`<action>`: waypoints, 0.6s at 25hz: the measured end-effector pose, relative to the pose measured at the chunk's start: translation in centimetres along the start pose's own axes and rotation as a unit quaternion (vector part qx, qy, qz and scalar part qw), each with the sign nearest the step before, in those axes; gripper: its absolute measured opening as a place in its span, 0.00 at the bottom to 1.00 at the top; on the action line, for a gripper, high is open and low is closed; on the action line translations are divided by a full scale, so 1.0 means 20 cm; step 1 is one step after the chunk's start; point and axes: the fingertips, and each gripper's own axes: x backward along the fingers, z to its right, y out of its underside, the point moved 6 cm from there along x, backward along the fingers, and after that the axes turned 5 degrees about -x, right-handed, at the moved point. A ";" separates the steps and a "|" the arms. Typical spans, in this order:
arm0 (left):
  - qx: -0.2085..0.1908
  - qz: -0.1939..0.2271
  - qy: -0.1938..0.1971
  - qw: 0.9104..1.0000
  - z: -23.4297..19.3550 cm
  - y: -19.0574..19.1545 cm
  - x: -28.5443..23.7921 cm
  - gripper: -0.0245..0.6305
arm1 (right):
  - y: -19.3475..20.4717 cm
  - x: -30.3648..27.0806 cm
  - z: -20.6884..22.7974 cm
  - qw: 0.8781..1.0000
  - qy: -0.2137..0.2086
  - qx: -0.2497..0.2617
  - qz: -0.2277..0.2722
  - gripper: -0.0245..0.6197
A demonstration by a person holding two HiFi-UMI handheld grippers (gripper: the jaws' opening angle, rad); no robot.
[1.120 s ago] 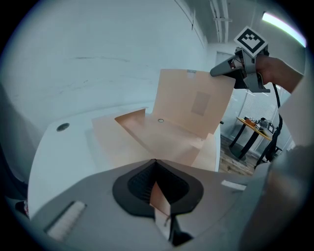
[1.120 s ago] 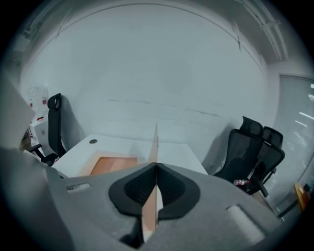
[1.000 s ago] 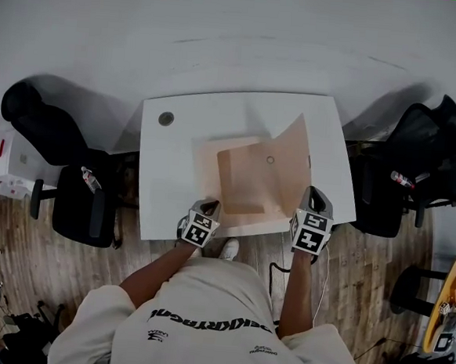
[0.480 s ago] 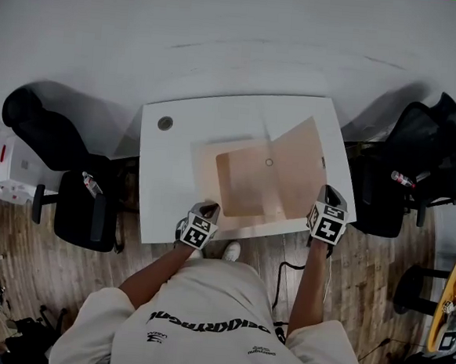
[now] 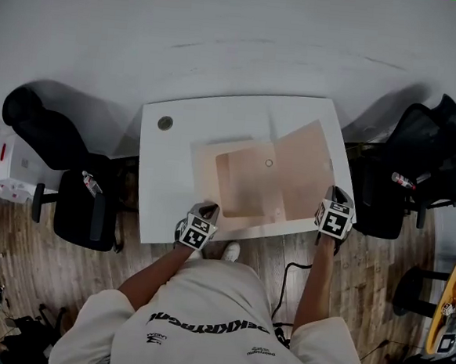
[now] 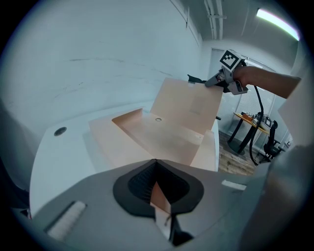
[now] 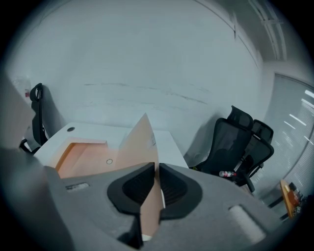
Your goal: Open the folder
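A tan paper folder (image 5: 244, 182) lies open on the white table (image 5: 166, 172), with a small ring (image 5: 269, 163) on its inner sheet. My left gripper (image 5: 206, 212) is shut on the folder's near left edge, and a tan strip sits between its pads (image 6: 156, 164). My right gripper (image 5: 331, 196) has the folder's cover (image 5: 304, 169) between its jaws at the table's right edge. Those jaws are opening, though the pads still touch the sheet (image 7: 157, 167). In the left gripper view the cover (image 6: 189, 105) stands raised and slanted, with the right gripper (image 6: 210, 84) at its top corner.
A round grommet (image 5: 165, 122) sits in the table's far left corner. Black office chairs stand left (image 5: 64, 164) and right (image 5: 425, 169) of the table, the right one carrying a bottle (image 5: 402, 180). A round side table (image 5: 450, 301) is at the far right, on the wooden floor.
My right gripper has carried the cover rightward and lower, from above the folder's middle to the table's right edge, so the folder lies wider open. The left gripper stayed put.
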 end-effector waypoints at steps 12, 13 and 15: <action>0.009 -0.003 0.001 1.000 0.00 0.00 -0.01 0.03 | 0.03 -0.09 0.07 1.000 0.008 0.003 -0.028 0.09; 0.010 -0.003 0.001 1.000 0.00 0.00 -0.01 0.03 | 0.03 -0.10 0.08 1.000 0.009 0.002 -0.030 0.10; 0.010 -0.004 0.002 1.000 0.00 0.00 -0.01 0.03 | 0.04 -0.11 0.09 0.999 0.013 0.004 -0.035 0.10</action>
